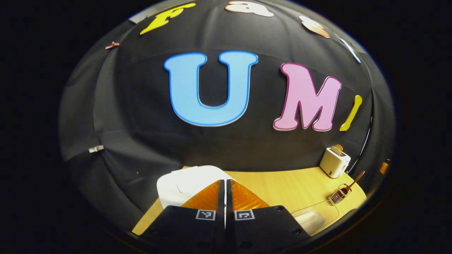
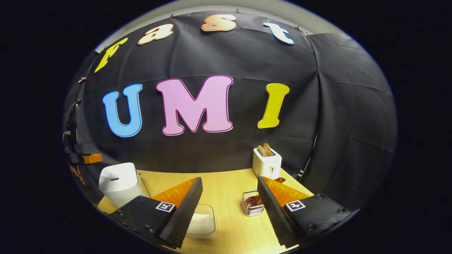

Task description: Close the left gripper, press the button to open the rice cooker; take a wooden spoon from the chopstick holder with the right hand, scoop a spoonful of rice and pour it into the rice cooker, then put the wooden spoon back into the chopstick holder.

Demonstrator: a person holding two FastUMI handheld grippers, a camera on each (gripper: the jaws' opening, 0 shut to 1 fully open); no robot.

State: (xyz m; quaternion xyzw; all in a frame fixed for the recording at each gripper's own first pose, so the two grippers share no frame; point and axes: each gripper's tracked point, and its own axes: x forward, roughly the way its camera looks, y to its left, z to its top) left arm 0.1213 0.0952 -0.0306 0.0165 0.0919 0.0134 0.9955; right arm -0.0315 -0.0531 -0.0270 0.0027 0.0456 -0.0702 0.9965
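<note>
Left gripper (image 1: 225, 187): fingers pressed together, nothing between them, poised just above and in front of cooker (image 1: 187, 185) near table's (image 1: 282, 187) left edge. Ready for the button press, I'd say.

Right gripper (image 2: 229, 197): fingers spread wide, empty, hovering over table mid-front, holder (image 2: 252, 203) between its tips.

Cooker: white, rounded, lid down; dark slot on front face in right gripper view, prob. the button area. Looks solid and hard-shelled; should take a firm push w/o sliding much.

Spoon (image 1: 354, 182): wooden, in wire holder toward table's right edge, handle leaning up and out to the right. Light, stiff, not fragile; smooth wood may slip. Best grip is on handle above holder rim. Holder itself looks light, could tip if spoon drags.

Rice tub (image 2: 203, 220): clear, shallow, white rice inside, front edge of table. Thin plastic, likely skids when scooped.

Toaster (image 2: 267, 162): white, back right corner, not needed.
</note>
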